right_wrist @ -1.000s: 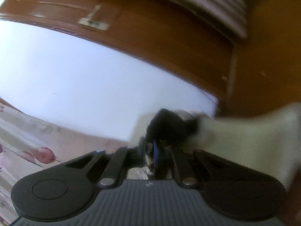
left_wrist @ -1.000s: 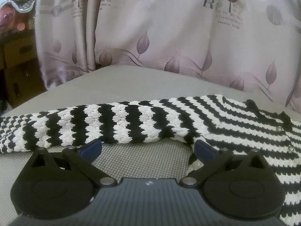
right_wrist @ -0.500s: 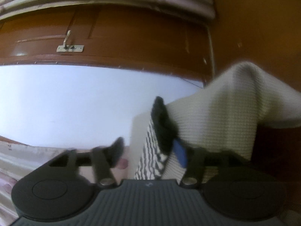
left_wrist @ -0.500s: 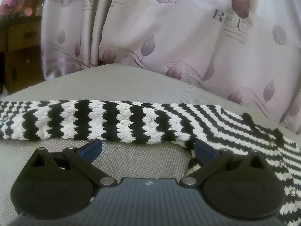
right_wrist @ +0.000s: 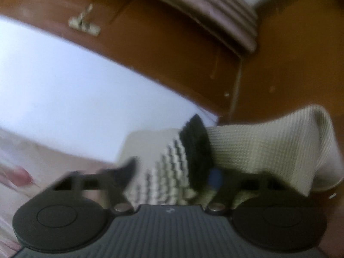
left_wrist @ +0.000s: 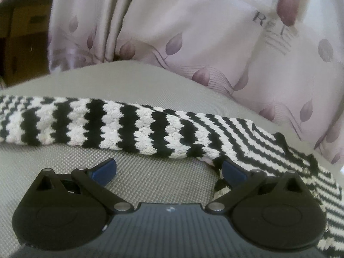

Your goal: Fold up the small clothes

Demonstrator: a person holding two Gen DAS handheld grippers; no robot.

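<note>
Right wrist view: the right gripper (right_wrist: pixel 172 173), clamped a second ago, now gapes around the sweater (right_wrist: pixel 165 172), releasing it; left gripper (left_wrist: pixel 168 169) stays spread.

surface: grey woven bed (left_wrist: pixel 133 81) | on it: striped knit garment (left_wrist: pixel 133 126) lying flat

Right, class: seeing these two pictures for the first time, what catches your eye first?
The black-and-white striped knit stretched across the grey surface, just beyond the open left gripper. Behind it hangs a pale leaf-print curtain. In the blurred right view, the open right gripper straddles striped fabric.
</note>
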